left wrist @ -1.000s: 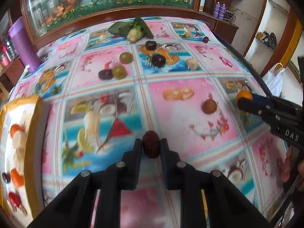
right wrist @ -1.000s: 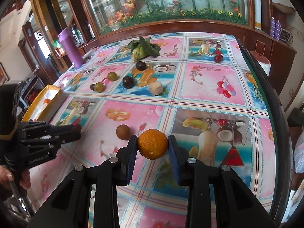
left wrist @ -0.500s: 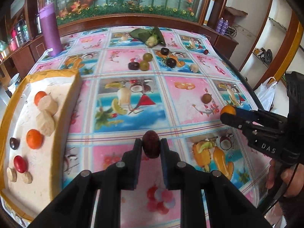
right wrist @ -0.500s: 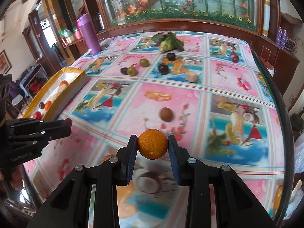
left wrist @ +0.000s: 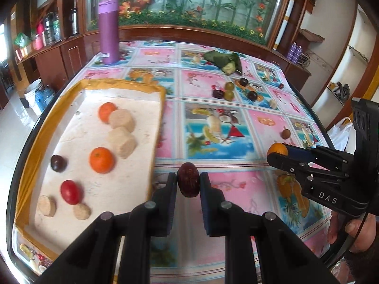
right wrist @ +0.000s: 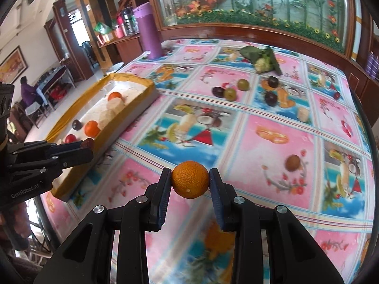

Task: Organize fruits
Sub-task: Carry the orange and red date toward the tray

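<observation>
My left gripper (left wrist: pixel 188 182) is shut on a dark red date (left wrist: pixel 188 182), held above the tablecloth just right of the yellow-rimmed white tray (left wrist: pixel 158 127). The tray holds oranges (left wrist: pixel 101 160), a red fruit (left wrist: pixel 70 192), a dark plum (left wrist: pixel 58 163) and several beige slices (left wrist: pixel 121 139). My right gripper (right wrist: pixel 190 182) is shut on an orange (right wrist: pixel 190 182) over the table's near part; in the left wrist view it (left wrist: pixel 277 152) comes in from the right. Loose fruit lies farther back: green and dark ones (right wrist: pixel 230 94) and a brown one (right wrist: pixel 293 162).
A tall purple bottle (left wrist: pixel 109 30) stands at the table's far left corner. A leafy green bundle (left wrist: pixel 225 61) lies at the far side. A wooden cabinet with a glass front runs behind the table. The table edge (left wrist: pixel 315 116) drops off at right, with a white bag beyond.
Both grippers have swung left across the table with their fruit, so the tray now fills the left of the left wrist view. Grips are unchanged.
</observation>
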`<state>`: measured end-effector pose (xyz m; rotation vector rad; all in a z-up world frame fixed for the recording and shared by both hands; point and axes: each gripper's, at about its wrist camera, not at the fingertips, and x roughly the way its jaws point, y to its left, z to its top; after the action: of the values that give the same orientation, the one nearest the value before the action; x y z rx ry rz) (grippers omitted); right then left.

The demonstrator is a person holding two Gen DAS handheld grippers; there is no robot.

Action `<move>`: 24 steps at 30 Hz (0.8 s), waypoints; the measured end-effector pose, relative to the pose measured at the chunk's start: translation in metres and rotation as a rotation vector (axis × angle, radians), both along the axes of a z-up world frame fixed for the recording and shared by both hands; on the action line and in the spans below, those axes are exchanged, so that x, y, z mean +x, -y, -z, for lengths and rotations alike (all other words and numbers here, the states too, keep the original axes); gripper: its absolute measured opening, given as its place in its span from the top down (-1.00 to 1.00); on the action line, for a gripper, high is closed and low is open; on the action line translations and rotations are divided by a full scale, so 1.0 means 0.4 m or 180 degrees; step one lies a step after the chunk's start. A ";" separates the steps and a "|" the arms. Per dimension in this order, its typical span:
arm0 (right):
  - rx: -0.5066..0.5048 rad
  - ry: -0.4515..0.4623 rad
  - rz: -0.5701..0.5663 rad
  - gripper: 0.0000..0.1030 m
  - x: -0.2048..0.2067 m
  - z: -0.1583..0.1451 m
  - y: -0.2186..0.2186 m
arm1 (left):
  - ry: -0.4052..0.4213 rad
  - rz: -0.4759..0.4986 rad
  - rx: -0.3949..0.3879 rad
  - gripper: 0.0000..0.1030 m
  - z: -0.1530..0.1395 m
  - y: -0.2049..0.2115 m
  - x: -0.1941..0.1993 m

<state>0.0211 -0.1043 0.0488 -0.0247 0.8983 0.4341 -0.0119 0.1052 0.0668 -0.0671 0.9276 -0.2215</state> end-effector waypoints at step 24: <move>-0.0014 0.0108 -0.0674 0.39 0.173 -0.047 -0.340 | -0.0070 -0.0713 0.0099 0.58 0.017 -0.326 0.093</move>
<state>0.0904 0.0317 0.0674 -0.1317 0.8664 0.6271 0.0251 0.2357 0.0600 -0.1441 0.9372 0.0013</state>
